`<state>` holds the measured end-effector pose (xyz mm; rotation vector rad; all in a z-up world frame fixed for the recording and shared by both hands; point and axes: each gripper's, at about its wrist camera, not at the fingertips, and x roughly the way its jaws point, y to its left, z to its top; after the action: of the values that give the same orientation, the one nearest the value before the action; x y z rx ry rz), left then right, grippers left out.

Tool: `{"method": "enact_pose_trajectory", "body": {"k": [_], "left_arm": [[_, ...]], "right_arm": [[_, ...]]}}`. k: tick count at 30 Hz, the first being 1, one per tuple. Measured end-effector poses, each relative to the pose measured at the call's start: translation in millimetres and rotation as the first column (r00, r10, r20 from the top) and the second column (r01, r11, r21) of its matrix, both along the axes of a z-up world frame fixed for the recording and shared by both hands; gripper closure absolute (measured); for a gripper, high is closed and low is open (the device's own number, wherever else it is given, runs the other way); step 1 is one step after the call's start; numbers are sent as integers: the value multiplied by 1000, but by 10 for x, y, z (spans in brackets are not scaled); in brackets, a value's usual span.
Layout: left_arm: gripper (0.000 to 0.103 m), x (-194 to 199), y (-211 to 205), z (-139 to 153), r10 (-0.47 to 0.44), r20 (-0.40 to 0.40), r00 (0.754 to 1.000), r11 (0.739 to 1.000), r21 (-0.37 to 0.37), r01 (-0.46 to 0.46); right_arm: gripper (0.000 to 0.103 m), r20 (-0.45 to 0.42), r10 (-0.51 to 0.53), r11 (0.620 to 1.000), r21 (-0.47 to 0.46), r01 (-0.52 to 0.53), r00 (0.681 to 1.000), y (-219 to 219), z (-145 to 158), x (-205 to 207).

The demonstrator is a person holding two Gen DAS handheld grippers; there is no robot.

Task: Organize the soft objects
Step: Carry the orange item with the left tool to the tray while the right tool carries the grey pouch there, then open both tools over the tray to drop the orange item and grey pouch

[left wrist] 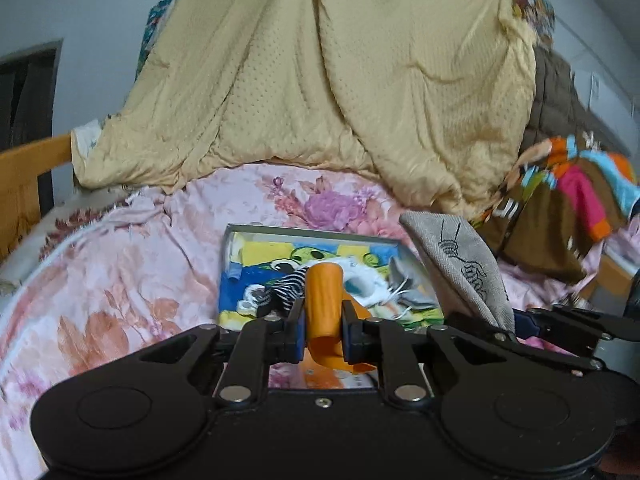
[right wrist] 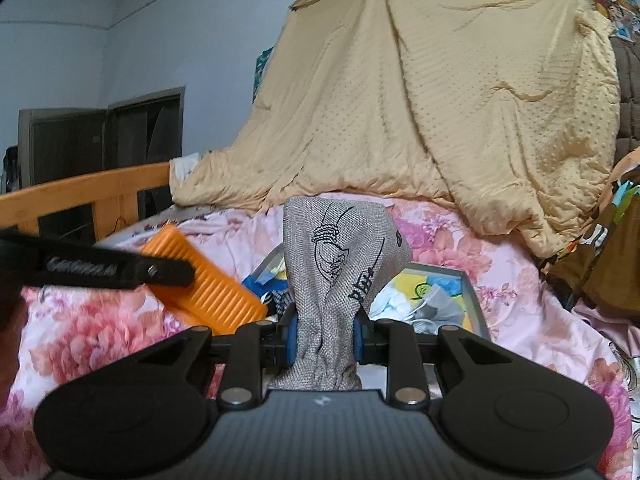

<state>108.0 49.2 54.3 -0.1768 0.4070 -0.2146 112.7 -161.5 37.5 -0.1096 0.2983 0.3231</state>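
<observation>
My left gripper is shut on an orange ribbed soft piece, held up above a shallow box. The box has a cartoon-print lining and holds a striped sock and white and grey pieces. In the right wrist view the orange piece hangs tilted at the left, gripped by one black finger. My right gripper is shut on a grey woven cloth with black line drawings, which stands upright between its blue pads. That grey cloth also shows to the right of the box.
The box lies on a pink floral bedsheet. Behind it a tan quilt hangs like a curtain. A colourful blanket is heaped at the right. A wooden bed rail runs along the left, with a dark doorway beyond.
</observation>
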Motion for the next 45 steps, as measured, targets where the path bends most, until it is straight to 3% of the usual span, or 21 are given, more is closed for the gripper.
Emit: {"method": "enact_pose_trajectory", "body": {"k": [5,9,16,21,26,32,38,40,45], "left_arm": [[86,168,-56,31,3,-14,1000,1000,-11,-4],[85,582,-147,120,1,16,1000,999,-39,0],[85,1688,-583,55,-42,43,998,991,-124,47],[85,2299,-946,-179,-59,2,998,986,-156,58],[85,2663,-1135,-492,-46,-83,996,985,-168,31],[83,2725,-1159,-729,-12,-153,988,989,-145,-11],[67,2687,-1126,-731,20,-195,981,993,-114,-43],[57,2627,-1111,-692,17,-190,982,993,-107,-38],[42,2400,-1055,-484,24,-161,987,996,-85,-38]], "right_arm": [[75,30,-8,1000,-8,9,1000,-149,16,120],[75,45,-31,999,-21,32,999,-347,-61,505],[75,-45,-89,996,24,90,995,-748,-133,1469],[75,-137,-95,992,72,105,986,-936,-342,1993],[75,-254,-93,992,58,111,963,-1075,-667,2226],[70,-303,-95,991,57,118,948,-1126,-779,2267],[58,-306,-106,990,55,128,946,-1112,-755,2252],[45,-304,-109,990,56,132,947,-1119,-706,2226],[26,-263,-134,984,78,159,956,-1194,-450,2097]]}}
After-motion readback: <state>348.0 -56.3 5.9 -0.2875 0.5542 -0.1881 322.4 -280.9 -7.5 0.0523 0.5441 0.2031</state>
